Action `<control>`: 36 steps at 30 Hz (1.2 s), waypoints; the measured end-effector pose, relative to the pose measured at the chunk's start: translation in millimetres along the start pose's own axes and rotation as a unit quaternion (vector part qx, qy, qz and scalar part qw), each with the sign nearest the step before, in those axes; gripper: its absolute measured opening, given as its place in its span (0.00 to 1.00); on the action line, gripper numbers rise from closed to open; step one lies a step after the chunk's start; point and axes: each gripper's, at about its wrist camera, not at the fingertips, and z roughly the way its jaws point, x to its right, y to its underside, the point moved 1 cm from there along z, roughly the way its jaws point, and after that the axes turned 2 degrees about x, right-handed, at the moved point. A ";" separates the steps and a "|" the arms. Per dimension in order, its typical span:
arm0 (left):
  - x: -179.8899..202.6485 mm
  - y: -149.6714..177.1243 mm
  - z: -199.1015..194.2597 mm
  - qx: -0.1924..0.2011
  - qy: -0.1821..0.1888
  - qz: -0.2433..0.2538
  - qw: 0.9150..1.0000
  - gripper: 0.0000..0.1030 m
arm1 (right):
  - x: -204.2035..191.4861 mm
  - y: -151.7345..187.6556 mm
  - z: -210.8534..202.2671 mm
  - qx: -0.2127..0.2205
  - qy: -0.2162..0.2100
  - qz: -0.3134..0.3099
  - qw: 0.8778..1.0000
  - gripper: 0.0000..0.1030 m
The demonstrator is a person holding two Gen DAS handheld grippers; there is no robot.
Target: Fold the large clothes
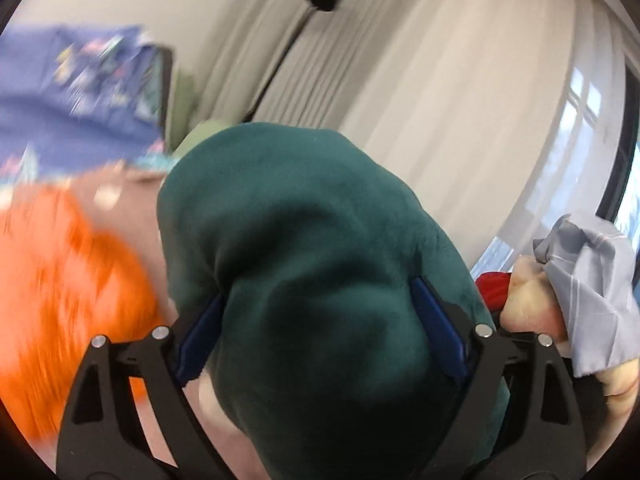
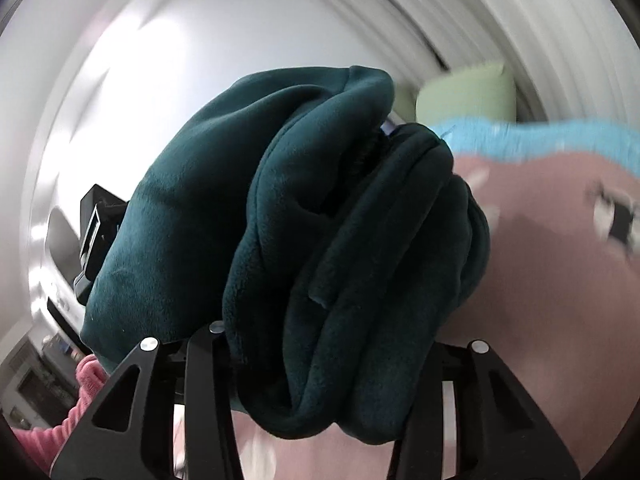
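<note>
No brand, label or readable writing is showing in either view. A thick dark green fleece garment (image 1: 320,280) is bunching between the jaws of the left tool (image 1: 320,320), whose blue pads (image 1: 436,324) are standing wide apart and pressing against the cloth on both sides, so the left tool is gripping the fleece in a broad hold. Ahead of it, pale curtains (image 1: 420,100) are hanging, with a blurred orange cloth (image 1: 60,300) off to its left and a crumpled grey-blue cloth (image 1: 592,280) to its right.

The right tool (image 2: 332,340) is clamping a folded wad of the same green fleece (image 2: 320,220), the layers piling up and over its black fingers (image 2: 204,380); its pads are hidden under the fabric. To the right of this tool a pinkish bed surface (image 2: 540,300) is spreading, edged farther ahead by a light blue cloth (image 2: 540,140), and a pink knit (image 2: 76,408) is lying at its lower left.
</note>
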 end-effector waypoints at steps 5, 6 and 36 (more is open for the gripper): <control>-38.6 -56.7 49.8 0.022 -0.123 0.047 0.991 0.78 | 42.9 -53.8 54.7 0.009 0.044 0.030 0.999 0.49; -58.2 -51.8 71.4 -0.016 -0.193 0.043 0.980 0.78 | 65.6 -54.3 82.2 -0.041 0.050 0.074 0.995 0.49; 89.9 45.8 -172.1 0.044 -0.268 0.142 0.952 0.98 | -162.3 30.6 -88.3 0.099 0.325 -0.205 0.918 0.88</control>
